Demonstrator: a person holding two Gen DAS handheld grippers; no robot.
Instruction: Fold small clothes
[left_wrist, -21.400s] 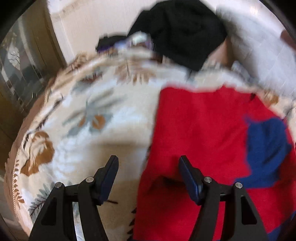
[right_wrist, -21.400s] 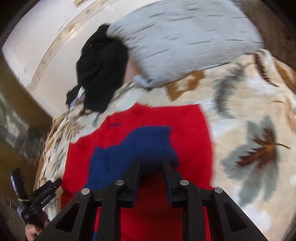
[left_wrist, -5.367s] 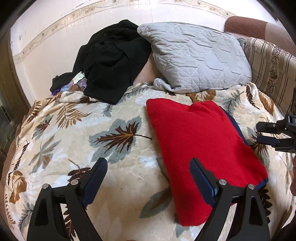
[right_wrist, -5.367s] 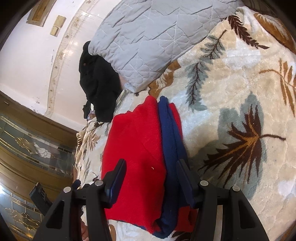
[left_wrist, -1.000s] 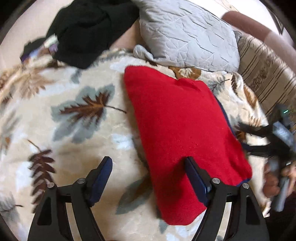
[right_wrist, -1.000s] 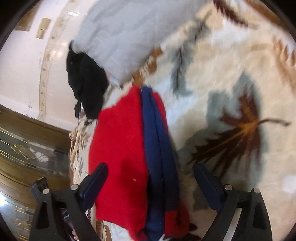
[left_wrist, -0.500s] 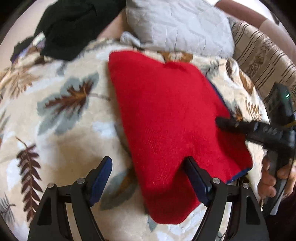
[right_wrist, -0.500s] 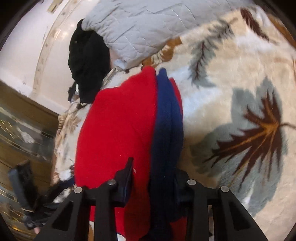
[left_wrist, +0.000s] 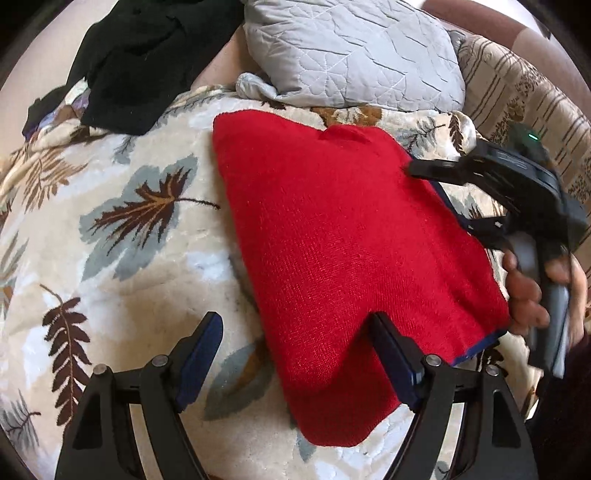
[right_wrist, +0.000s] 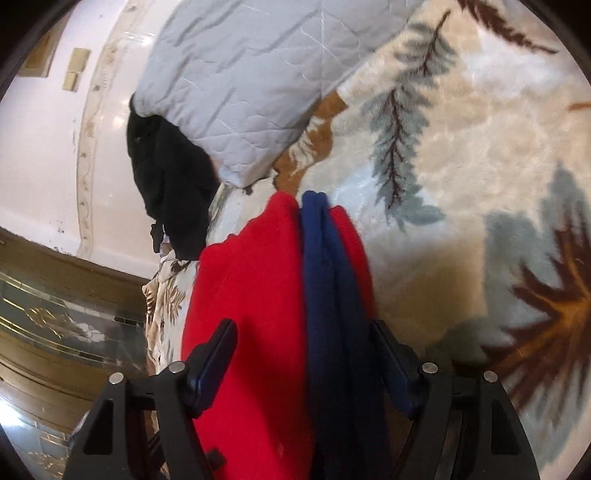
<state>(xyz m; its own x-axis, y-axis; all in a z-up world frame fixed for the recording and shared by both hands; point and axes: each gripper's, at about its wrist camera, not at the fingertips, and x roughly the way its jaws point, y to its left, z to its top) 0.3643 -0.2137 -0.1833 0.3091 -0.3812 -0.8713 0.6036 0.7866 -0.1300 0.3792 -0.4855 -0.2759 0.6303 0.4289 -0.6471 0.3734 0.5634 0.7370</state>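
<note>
The sweater (left_wrist: 343, 236) lies folded on the bed, a red slab with its blue layers (right_wrist: 332, 314) stacked inside and showing along the edge nearest my right gripper (right_wrist: 303, 362). It sits on the blanket (left_wrist: 122, 258) just in front of the pillow (left_wrist: 354, 51), not touching it as far as I can tell.

My right gripper straddles that layered edge, one finger over the red top and the other by the blue and the blanket. Its jaws are opening, with the fabric between them but the pads not pressing on it. My left gripper (left_wrist: 299, 354) is wide open at the near corner of the sweater; its right finger (left_wrist: 391, 358) rests on or just over the red knit, the left one hangs over the blanket, and it holds nothing.

I judge the folding nearly done: the piece is compact and fairly square, and this looks like the release after a last squeeze or tuck of the edge. Next I would back both grippers clear without dragging the layers, then either flatten the top or set the piece aside.

The blanket is plush, cream with brown and grey leaves, so it may snag. A black garment (left_wrist: 147, 55) is heaped beside the pillow, a striped cushion (left_wrist: 524, 103) lies to the right, and behind are a white wall (right_wrist: 48, 155) and wood-and-glass panelling (right_wrist: 55, 317).
</note>
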